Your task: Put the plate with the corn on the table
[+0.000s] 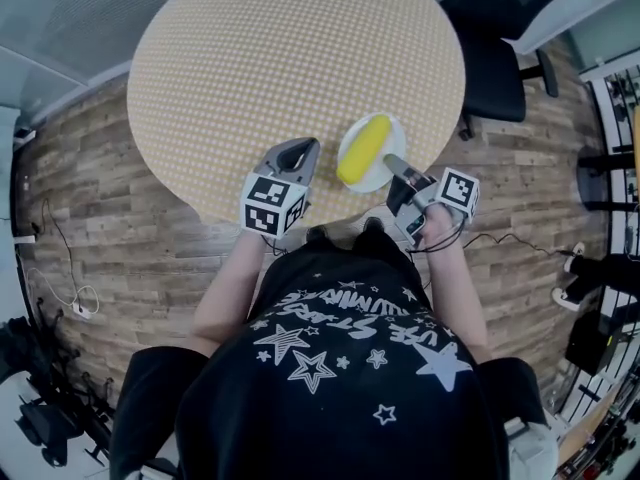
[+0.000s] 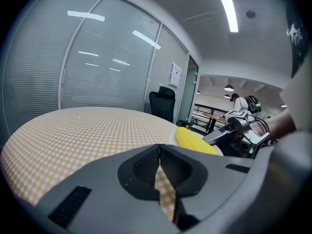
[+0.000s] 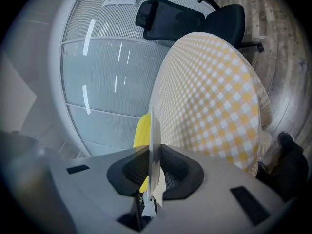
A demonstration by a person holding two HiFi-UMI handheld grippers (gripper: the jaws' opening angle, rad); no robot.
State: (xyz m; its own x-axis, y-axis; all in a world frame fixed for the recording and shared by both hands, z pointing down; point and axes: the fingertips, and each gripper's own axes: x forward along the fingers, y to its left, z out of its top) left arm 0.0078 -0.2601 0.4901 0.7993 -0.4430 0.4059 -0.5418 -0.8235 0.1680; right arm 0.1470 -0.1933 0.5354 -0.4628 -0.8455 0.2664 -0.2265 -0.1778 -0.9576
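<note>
A white plate (image 1: pixel 356 177) with a yellow corn cob (image 1: pixel 364 149) on it lies at the near edge of the round yellow-checked table (image 1: pixel 300 68). My right gripper (image 1: pixel 397 168) is shut on the plate's near right rim. In the right gripper view the plate (image 3: pixel 154 145) shows edge-on between the jaws, with the corn (image 3: pixel 142 130) behind it. My left gripper (image 1: pixel 297 154) hovers just left of the plate, shut and empty. The left gripper view has the corn (image 2: pixel 195 140) and the right gripper (image 2: pixel 239 133) to the right, beyond my left gripper (image 2: pixel 159 150).
A black office chair (image 1: pixel 500 58) stands at the table's far right. The wood floor (image 1: pixel 90 218) surrounds the table, with cables (image 1: pixel 70 288) at the left. Glass partition walls (image 2: pixel 97 57) stand behind the table. The person's body fills the lower head view.
</note>
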